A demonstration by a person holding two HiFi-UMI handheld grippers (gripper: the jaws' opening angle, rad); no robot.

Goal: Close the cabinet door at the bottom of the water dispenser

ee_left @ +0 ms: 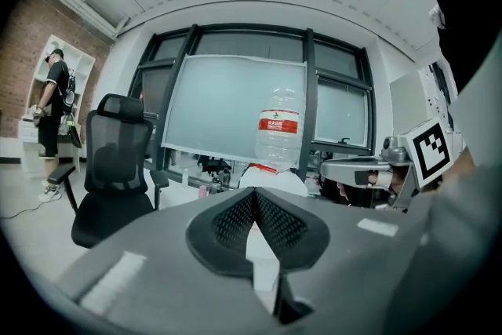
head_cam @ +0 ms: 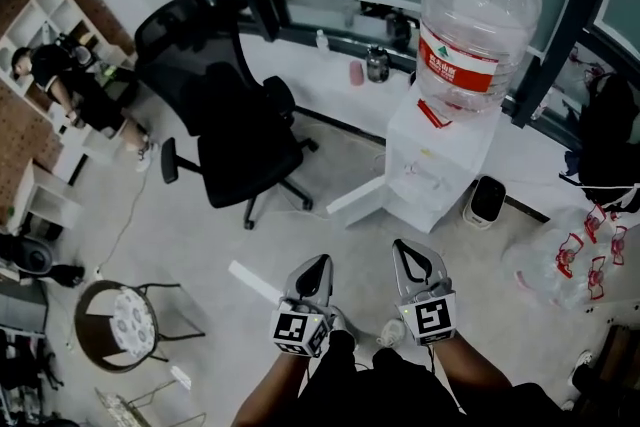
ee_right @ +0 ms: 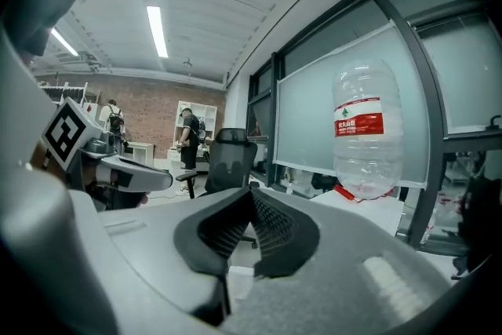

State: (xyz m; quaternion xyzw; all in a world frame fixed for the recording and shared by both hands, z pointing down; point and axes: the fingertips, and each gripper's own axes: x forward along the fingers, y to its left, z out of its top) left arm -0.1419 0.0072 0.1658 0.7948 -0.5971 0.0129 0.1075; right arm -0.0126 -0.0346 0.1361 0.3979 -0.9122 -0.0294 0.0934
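Observation:
The white water dispenser point(head_cam: 440, 155) stands by the window with a big clear bottle point(head_cam: 475, 25) on top. Its bottom cabinet door point(head_cam: 358, 202) stands swung out to the left, low near the floor. Both grippers are held side by side short of the dispenser and point at it. My left gripper point(head_cam: 322, 261) is shut and empty, below the door's free edge. My right gripper point(head_cam: 400, 245) looks shut too, with nothing in it. The left gripper view shows my left gripper's tips point(ee_left: 255, 192) meeting under the bottle point(ee_left: 278, 133). The right gripper view shows my right gripper point(ee_right: 251, 188) left of the bottle point(ee_right: 367, 133).
A black office chair point(head_cam: 235, 130) stands left of the dispenser. A round stool point(head_cam: 115, 325) is at the lower left, and a white strip point(head_cam: 255, 280) lies on the floor. Empty bottles point(head_cam: 575, 260) lie at the right, a small white unit point(head_cam: 487, 202) beside the dispenser. A person point(head_cam: 60, 80) stands far left.

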